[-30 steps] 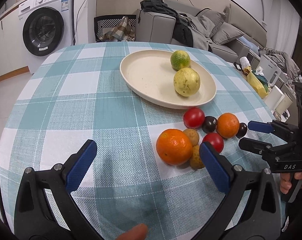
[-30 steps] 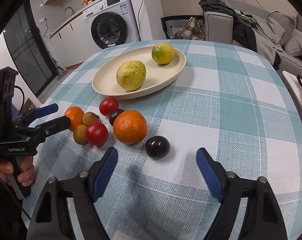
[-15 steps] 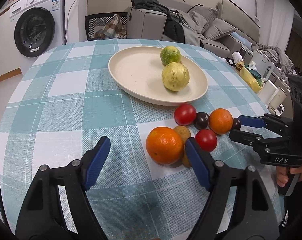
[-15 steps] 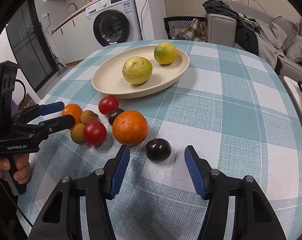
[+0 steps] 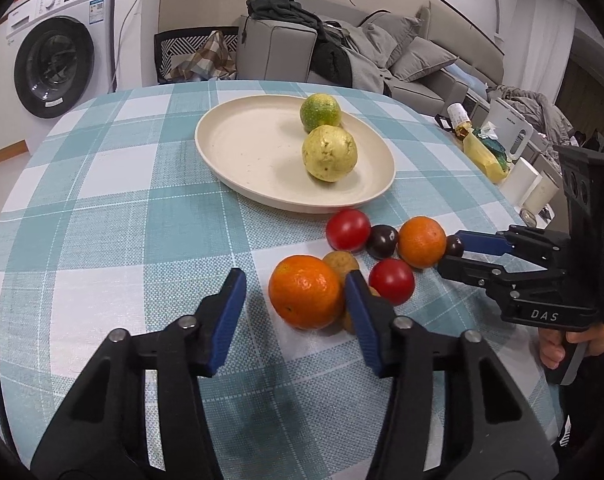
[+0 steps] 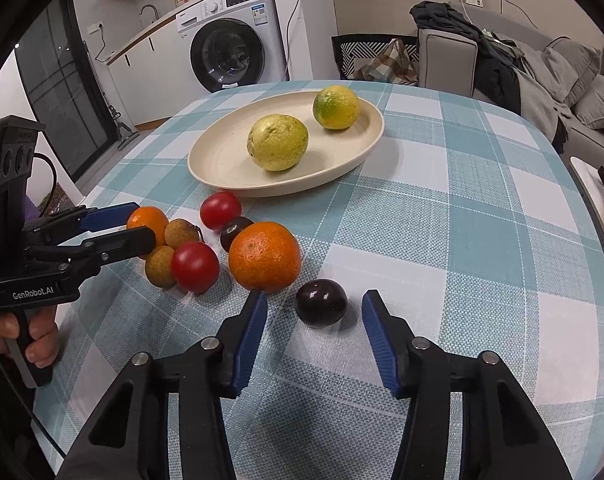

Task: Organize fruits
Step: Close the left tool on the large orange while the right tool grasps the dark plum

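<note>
Flanking the large orange (image 5: 305, 297), left tongs (image 5: 294, 312) stand open, gripping nothing; right tongs (image 6: 313, 332) stand open around the dark plum (image 6: 321, 302).

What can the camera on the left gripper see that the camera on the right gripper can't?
Only the left view shows the white kettle and yellow bag beside the table. Only the right view shows the kitchen sink tap and dark glass door. Both share the cream oval plate holding a pale yellow guava and a green-yellow citrus, plus the large orange, the dark purple plum and the washing machine.
</note>
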`<state>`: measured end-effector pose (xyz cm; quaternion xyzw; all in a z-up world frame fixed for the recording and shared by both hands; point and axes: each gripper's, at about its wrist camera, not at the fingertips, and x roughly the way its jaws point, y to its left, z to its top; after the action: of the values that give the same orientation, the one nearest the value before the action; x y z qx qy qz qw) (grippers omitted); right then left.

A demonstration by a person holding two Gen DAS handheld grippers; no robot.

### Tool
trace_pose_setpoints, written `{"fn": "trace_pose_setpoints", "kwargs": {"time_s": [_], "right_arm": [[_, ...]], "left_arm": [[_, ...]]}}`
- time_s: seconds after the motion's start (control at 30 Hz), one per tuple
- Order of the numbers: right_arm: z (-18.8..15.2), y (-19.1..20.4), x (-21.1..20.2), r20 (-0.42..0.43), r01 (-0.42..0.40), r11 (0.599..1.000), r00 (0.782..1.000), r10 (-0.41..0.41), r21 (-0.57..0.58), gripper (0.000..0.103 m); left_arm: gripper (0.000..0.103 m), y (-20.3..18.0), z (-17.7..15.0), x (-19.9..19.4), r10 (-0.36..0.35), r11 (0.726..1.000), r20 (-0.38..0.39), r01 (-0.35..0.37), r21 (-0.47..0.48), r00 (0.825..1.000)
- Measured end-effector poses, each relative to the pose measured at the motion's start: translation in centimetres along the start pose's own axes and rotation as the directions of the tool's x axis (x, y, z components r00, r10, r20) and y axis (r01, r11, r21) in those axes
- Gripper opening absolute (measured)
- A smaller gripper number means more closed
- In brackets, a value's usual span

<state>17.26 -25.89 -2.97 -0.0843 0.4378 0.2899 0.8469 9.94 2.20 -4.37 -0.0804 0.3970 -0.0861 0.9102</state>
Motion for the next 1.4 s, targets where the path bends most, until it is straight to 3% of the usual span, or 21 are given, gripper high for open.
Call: {"fn": "trace_pose_setpoints", "kwargs": {"time_s": [0.1,0.93,1.2,1.4], "right_arm": [[0.0,0.0,0.0,0.002,-0.001,1.0,1.0,0.001,0.001,0.049],[0.0,0.1,-0.1,0.003,-0.001,1.0,1.0,0.001,0.0,0.044],[0.2,0.2,-0.2,0.012,0.004,1.0,1.0,-0.004,0.007,0.027],[0.0,0.0,-0.8,0.034,0.016,1.0,0.999,-0.016,0.009,0.027]], "left_arm": [[0.037,-0.1,0.1,0.0,-0.021,1.0,-0.005,0.021,0.001,1.0],[0.035,0.5,0.1,-1.0,-0.01,1.0,0.015,0.01,-0.021,1.0],[0.035,0.6,0.2,-1.2,-0.01,1.0,0.029,0.01,-0.019,1.0],[0.035,0.7,0.2,-1.9,-0.006,1.0,0.045,0.007,-0.025,0.999]]}}
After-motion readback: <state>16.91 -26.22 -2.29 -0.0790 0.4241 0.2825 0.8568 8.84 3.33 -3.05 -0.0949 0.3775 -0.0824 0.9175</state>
